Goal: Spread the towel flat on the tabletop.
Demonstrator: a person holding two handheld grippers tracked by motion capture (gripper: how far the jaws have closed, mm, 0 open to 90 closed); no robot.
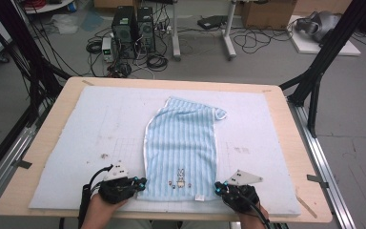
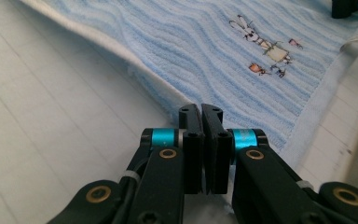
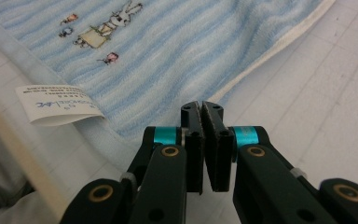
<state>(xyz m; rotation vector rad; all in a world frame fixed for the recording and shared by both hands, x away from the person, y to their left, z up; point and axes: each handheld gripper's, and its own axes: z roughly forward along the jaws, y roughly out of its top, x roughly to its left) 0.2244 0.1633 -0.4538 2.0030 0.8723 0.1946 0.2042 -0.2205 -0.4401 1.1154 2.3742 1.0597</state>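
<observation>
A light blue striped towel lies flat on the pale mat, its long side running away from me. A small rabbit picture sits near its front hem. My left gripper is at the towel's near left corner and my right gripper at the near right corner. In the left gripper view the jaws stand pressed together over the towel's corner, with white fluff showing between them lower down. In the right gripper view the jaws are likewise closed on the corner of the towel, beside its white label.
The mat covers most of a wooden table, whose front edge lies just under my hands. Black frame posts stand at both sides. Beyond the table, computer towers and cables are on the floor. The other gripper shows at the left gripper view's top right.
</observation>
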